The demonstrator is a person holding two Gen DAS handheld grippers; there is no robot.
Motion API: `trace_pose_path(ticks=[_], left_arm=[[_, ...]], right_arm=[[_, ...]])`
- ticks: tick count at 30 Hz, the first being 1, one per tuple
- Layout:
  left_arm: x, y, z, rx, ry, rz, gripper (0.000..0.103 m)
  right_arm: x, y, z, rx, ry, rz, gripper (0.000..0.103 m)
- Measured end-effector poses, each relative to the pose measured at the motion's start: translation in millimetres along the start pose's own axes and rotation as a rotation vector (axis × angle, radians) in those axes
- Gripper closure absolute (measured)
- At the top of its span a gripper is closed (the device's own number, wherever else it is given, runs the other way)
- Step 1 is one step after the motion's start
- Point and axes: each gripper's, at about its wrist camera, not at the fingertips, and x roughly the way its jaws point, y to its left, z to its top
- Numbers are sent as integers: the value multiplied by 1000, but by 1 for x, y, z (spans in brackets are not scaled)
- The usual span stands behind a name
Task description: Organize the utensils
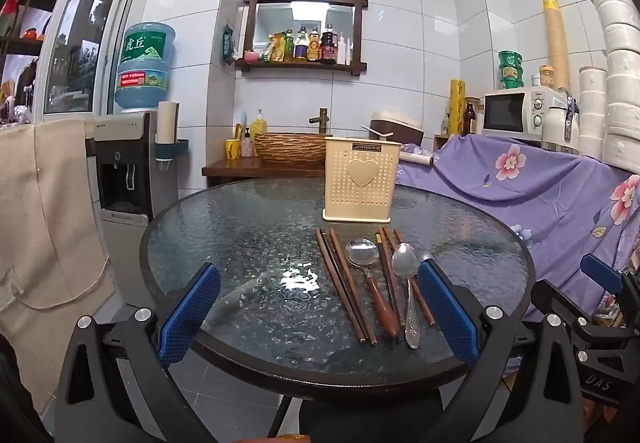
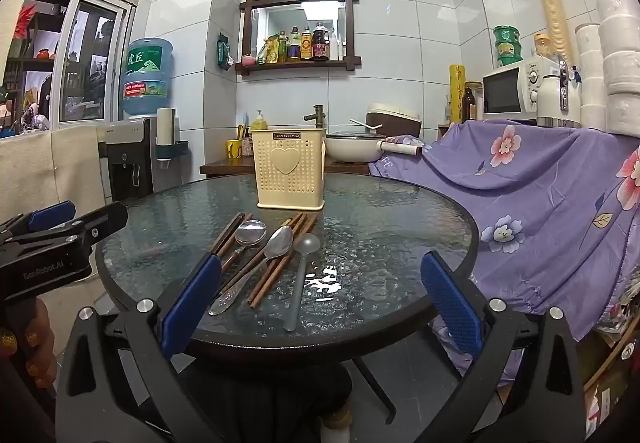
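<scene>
A cream perforated utensil holder with a heart on its front stands at the far side of the round glass table. In front of it lie dark wooden chopsticks, a wood-handled spoon, a steel spoon and a grey translucent spoon. My left gripper is open and empty over the near table edge, left of the utensils. My right gripper is open and empty, with the utensils between and left of its fingers.
A purple floral cloth covers furniture to the right, with a microwave and stacked white bowls on it. A water dispenser stands at left. A counter with a basin sits behind the table.
</scene>
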Motion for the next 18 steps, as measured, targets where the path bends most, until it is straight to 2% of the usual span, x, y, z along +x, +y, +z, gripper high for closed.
trace_pose_path(ticks=[2,4,13,18], left_arm=[[6,6,2,-15,28,4,6],[-4,3,4,14,-5,15,6],[1,-5,0,43,4,27,6],[2,-7,-1,46,4,26,6]], right_arm=[[0,0,0,2,0,0,5],[-1,-1,1,4,-4,-1,5],[1,6,0,7,4,-2,5],[2,-3,0,12,5,0,5]])
